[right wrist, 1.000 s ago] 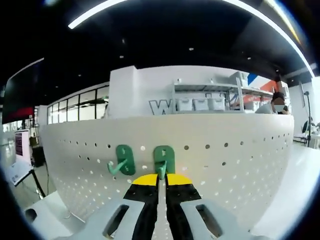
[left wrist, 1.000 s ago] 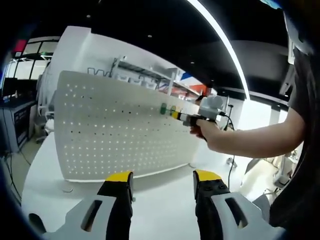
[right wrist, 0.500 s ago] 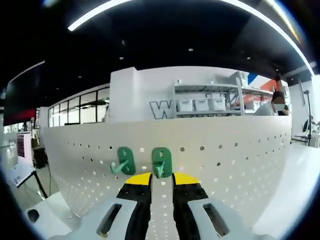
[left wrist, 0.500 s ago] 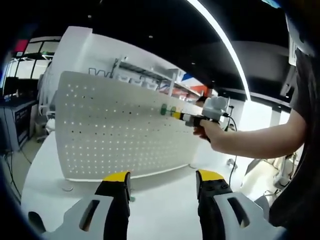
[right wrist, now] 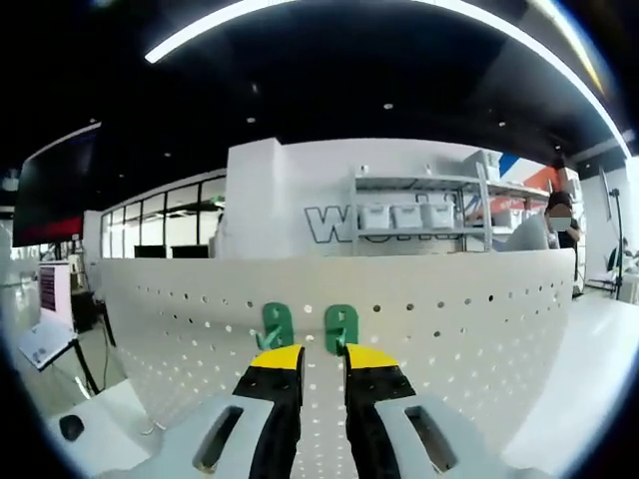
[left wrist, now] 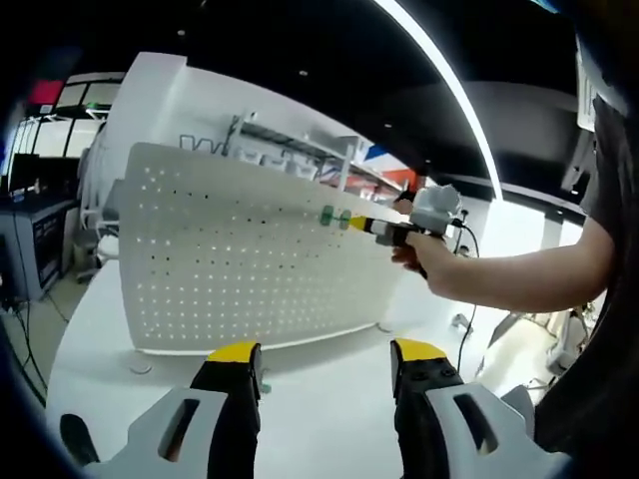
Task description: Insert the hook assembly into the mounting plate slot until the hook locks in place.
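Note:
A white perforated mounting plate stands upright on a white table. Two green hooks hang on it side by side: one just ahead of my right gripper, the other to its left. In the left gripper view both hooks look small near the plate's upper right, with the right gripper a little off them, held by a person's hand. My right gripper is open with nothing between its yellow-tipped jaws. My left gripper is open and empty over the table, well short of the plate.
The white table runs under the plate toward me. Shelving with white bins stands behind the plate. A dark cabinet is at the far left. A person's arm crosses from the right.
My right gripper has opened, let go of the right-hand hook and drawn back from the plate; the hook stays on the plate. The left gripper has barely moved.

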A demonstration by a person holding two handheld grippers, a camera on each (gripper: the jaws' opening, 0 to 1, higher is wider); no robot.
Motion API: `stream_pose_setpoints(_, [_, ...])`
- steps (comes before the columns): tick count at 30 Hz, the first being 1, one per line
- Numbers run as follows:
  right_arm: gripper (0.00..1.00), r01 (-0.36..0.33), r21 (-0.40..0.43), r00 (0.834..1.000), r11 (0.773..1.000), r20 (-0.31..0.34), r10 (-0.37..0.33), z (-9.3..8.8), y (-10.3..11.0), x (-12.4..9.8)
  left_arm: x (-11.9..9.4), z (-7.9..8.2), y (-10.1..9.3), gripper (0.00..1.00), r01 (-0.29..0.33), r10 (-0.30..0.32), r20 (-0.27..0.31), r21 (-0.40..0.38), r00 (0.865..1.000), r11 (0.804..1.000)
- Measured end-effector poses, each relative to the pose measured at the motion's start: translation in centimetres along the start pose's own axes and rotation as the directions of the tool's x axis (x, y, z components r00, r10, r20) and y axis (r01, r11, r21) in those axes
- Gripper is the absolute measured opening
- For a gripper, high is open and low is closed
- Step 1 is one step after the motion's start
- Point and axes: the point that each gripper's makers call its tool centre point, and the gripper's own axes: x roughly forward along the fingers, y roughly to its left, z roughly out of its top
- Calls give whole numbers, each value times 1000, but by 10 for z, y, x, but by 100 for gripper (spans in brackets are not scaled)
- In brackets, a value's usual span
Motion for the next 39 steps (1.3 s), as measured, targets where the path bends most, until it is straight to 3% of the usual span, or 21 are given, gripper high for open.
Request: stream_pose_setpoints(39, [15, -3, -35, 1000, 999, -2, 3, 15, 5, -87, -13, 18, -30, 52, 39, -40, 24, 43, 999, 998])
